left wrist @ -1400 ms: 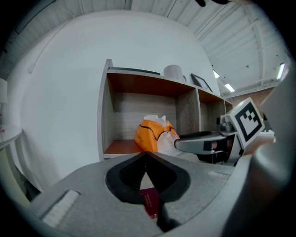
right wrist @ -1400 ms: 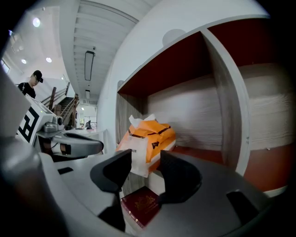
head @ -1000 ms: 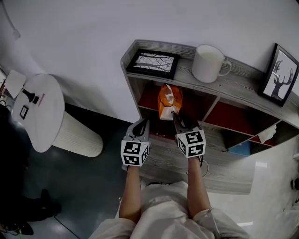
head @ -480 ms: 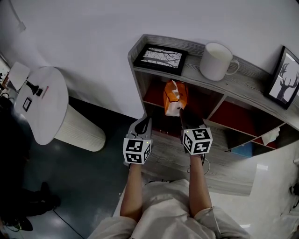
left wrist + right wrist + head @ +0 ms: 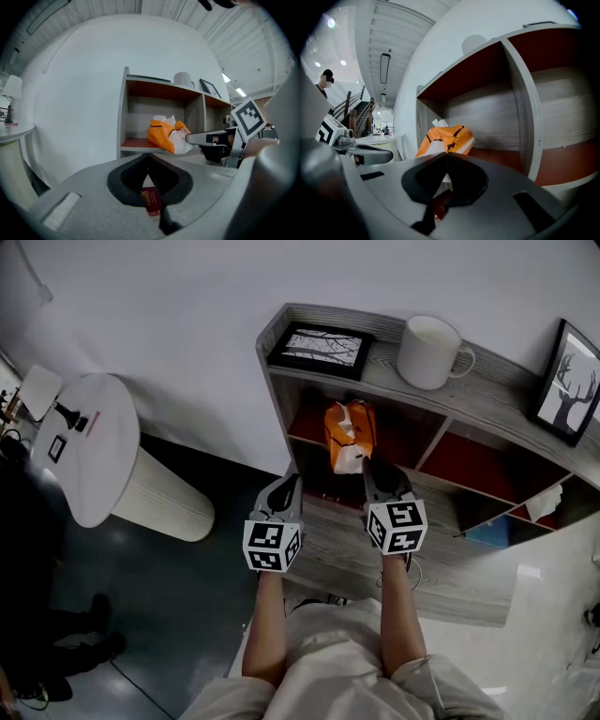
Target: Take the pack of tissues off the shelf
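- Right gripper [image 5: 445, 154]: your jaws have just been closing. They now stand all but together, the tips nipping the white near end of the pack of tissues [image 5: 349, 434].
- Left gripper [image 5: 149, 157]: jaws together, nothing held. It hangs left of the right one, short of the shelf [image 5: 506, 401].
- Pack of tissues: orange, in the leftmost upper compartment, at the near edge of its red floor. You cannot tell whether it has lifted off that floor.
- Mug [image 5: 427, 352] and picture frame [image 5: 319, 346]: on the shelf's top board, apart from the pack.
- Task standing: the grip looks made, but on a thin end only. Draw the pack toward you gently, since it may slip.
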